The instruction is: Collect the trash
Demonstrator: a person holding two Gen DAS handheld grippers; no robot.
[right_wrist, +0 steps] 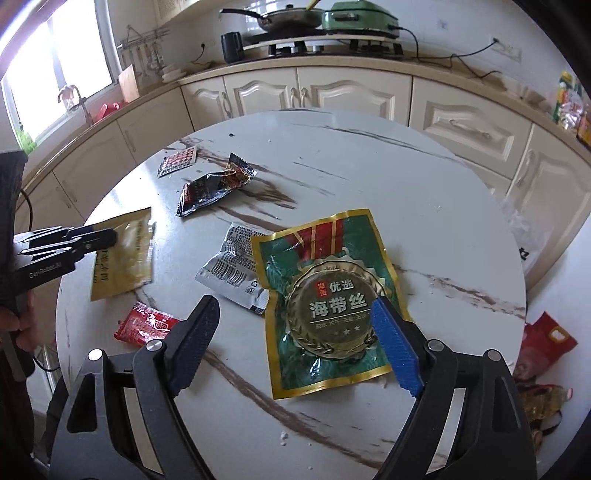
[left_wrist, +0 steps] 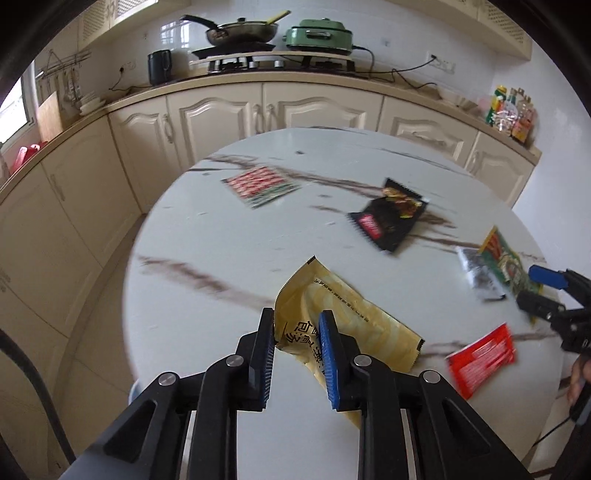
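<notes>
On the round marble table (left_wrist: 221,240) my left gripper (left_wrist: 295,332) is shut on a yellow wrapper (left_wrist: 340,306), pinched by its near edge and lifted off the top. The right wrist view shows that left gripper (right_wrist: 107,236) gripping the yellow wrapper (right_wrist: 125,254) at the table's left edge. My right gripper (right_wrist: 295,306) stands open over a green and gold packet (right_wrist: 325,266), holding nothing. Also on the table lie a silver wrapper (right_wrist: 232,269), a red sachet (right_wrist: 147,325), a black wrapper (right_wrist: 214,188) and a red patterned packet (right_wrist: 177,160).
Cream cabinets (left_wrist: 221,114) and a counter with a stove, pan (left_wrist: 240,31) and green cooker (left_wrist: 317,35) curve behind the table. Bags (right_wrist: 543,343) lie on the floor at the right. A hand (right_wrist: 22,321) holds the left gripper's handle.
</notes>
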